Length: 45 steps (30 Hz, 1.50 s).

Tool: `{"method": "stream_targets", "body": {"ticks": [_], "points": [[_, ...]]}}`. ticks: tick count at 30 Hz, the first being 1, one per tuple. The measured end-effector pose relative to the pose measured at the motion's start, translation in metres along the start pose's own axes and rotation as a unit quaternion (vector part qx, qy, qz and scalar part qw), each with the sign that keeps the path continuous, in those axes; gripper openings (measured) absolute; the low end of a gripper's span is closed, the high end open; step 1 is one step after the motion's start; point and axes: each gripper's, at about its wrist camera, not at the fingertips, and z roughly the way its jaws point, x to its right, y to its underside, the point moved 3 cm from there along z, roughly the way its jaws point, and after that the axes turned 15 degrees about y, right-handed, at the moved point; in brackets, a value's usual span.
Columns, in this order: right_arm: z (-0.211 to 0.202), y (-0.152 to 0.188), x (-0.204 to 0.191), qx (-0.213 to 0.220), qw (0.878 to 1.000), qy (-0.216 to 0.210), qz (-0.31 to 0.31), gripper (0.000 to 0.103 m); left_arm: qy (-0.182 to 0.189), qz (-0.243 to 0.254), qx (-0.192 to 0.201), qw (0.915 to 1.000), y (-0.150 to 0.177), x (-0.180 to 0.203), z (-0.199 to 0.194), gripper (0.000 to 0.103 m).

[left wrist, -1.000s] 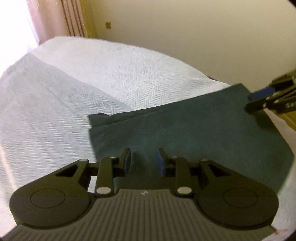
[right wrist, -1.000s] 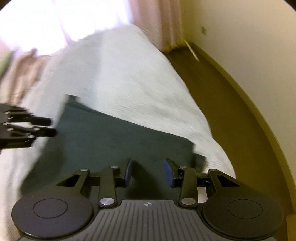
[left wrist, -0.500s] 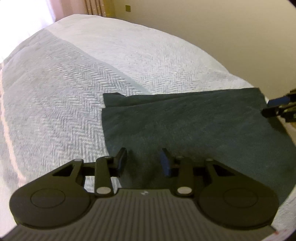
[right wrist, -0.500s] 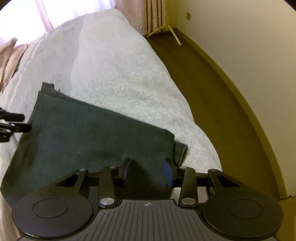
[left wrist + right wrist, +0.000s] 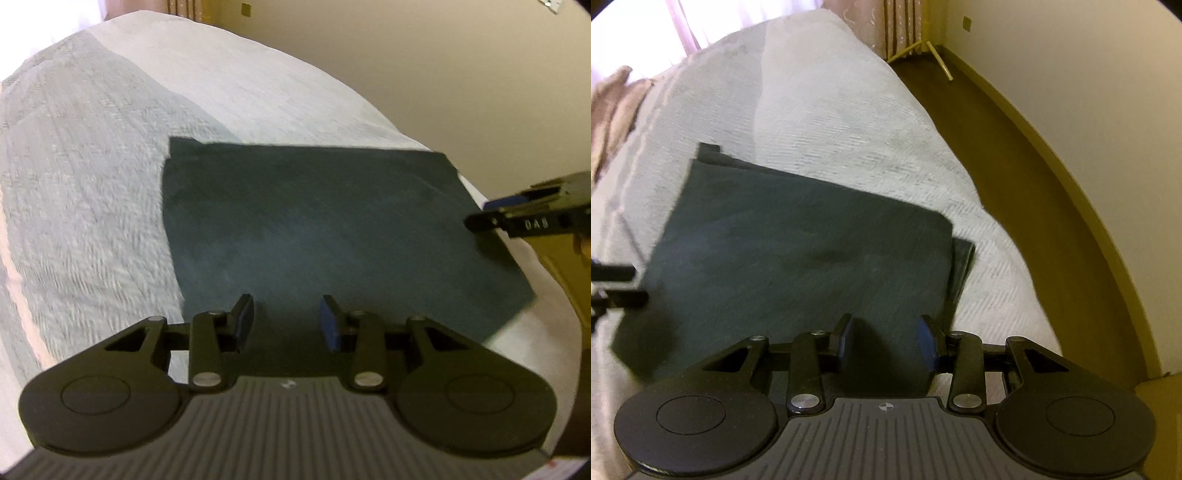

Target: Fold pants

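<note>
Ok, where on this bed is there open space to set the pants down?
The white bedspread is bare left of and beyond the folded pants, up toward the curtains. It is tight on the right: the pants reach near the bed edge by the floor.

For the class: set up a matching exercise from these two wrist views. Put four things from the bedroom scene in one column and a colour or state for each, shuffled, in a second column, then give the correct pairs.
Column one:
1. folded cloth pants
2. textured herringbone bedspread
3. left gripper
4. strip of bare floor

Column two:
A. brown
B. open, holding nothing
C. dark teal, lying flat
D. pale grey-white

Pairs: 1-C, 2-D, 3-B, 4-A
</note>
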Motion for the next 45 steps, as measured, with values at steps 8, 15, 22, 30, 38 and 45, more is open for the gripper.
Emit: {"method": "stream_targets", "body": {"ticks": [8, 15, 22, 30, 38, 45], "points": [[-0.014, 0.064, -0.023, 0.004, 0.999, -0.027, -0.026, 0.035, -0.001, 0.007, -0.03, 0.9995, 0.047, 0.007, 0.018, 0.039], [-0.037, 0.07, -0.016, -0.008, 1.0, -0.024, 0.006, 0.036, -0.03, -0.032, -0.014, 0.9989, 0.06, 0.003, -0.016, 0.036], [-0.097, 0.109, -0.029, -0.028, 0.998, -0.023, 0.044, 0.065, -0.048, -0.09, 0.016, 0.9946, 0.086, 0.021, -0.079, 0.055], [-0.187, 0.144, -0.038, -0.003, 0.992, -0.003, 0.127, 0.067, -0.05, -0.11, 0.067, 0.9904, 0.117, 0.059, -0.159, 0.093], [-0.277, 0.184, -0.071, 0.037, 0.991, 0.011, 0.129, 0.069, -0.079, -0.089, 0.11, 0.9868, 0.16, 0.094, -0.25, 0.102], [-0.329, 0.218, -0.096, 0.066, 0.99, 0.016, 0.123, 0.07, -0.068, -0.09, 0.133, 0.9846, 0.195, 0.119, -0.302, 0.102]]}}
